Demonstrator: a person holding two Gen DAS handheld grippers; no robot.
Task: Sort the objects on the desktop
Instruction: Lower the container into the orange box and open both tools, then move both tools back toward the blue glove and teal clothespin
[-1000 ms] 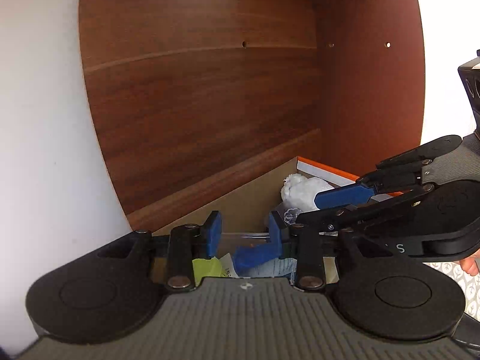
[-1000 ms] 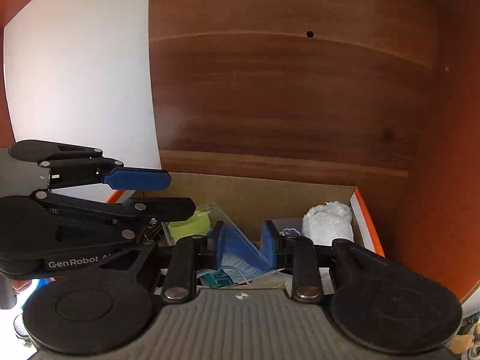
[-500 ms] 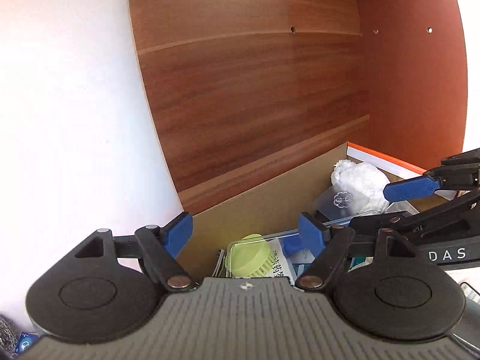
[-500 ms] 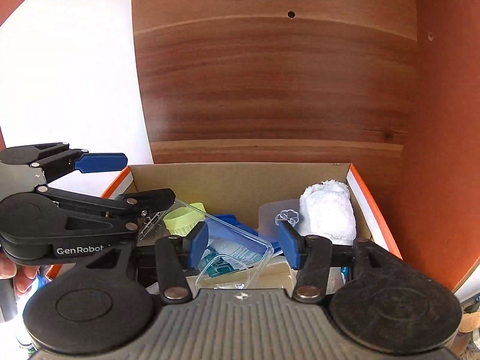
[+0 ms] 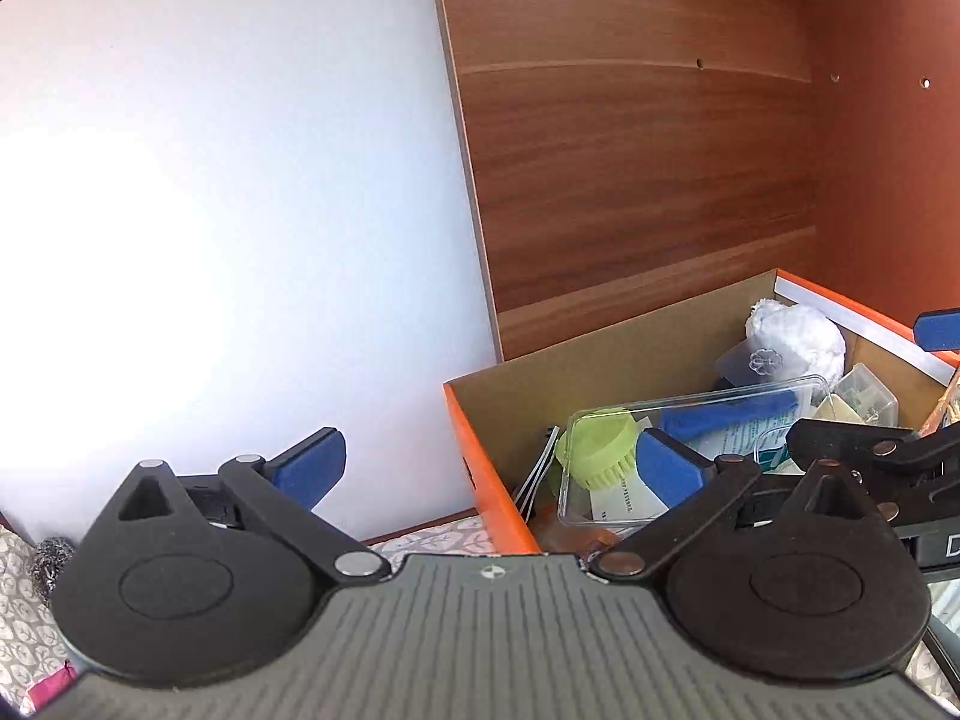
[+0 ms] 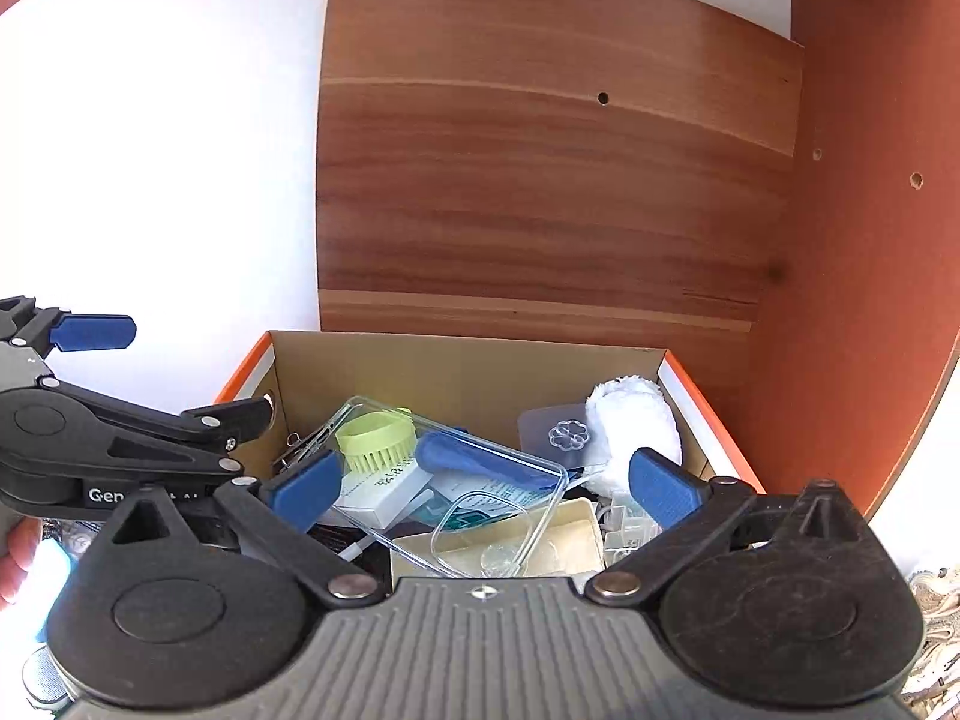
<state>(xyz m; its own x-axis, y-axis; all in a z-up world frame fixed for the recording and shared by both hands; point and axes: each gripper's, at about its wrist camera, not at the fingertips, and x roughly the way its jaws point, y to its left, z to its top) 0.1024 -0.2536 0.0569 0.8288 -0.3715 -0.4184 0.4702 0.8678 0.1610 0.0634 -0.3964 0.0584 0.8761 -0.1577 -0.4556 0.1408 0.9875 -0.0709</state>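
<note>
"Gen" shows on the left gripper (image 6: 90, 390); both it and the right gripper (image 6: 483, 489), jaws just opened wide and empty, flank a clear plastic case (image 6: 480, 480) lying tilted in the orange cardboard box (image 6: 468, 372)

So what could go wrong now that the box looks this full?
The clear plastic case lies tilted on the pile in the cardboard box, so it may slide. The open left gripper straddles the box's orange wall and could nudge it. The open right gripper hangs just above the clutter and could snag.
</note>
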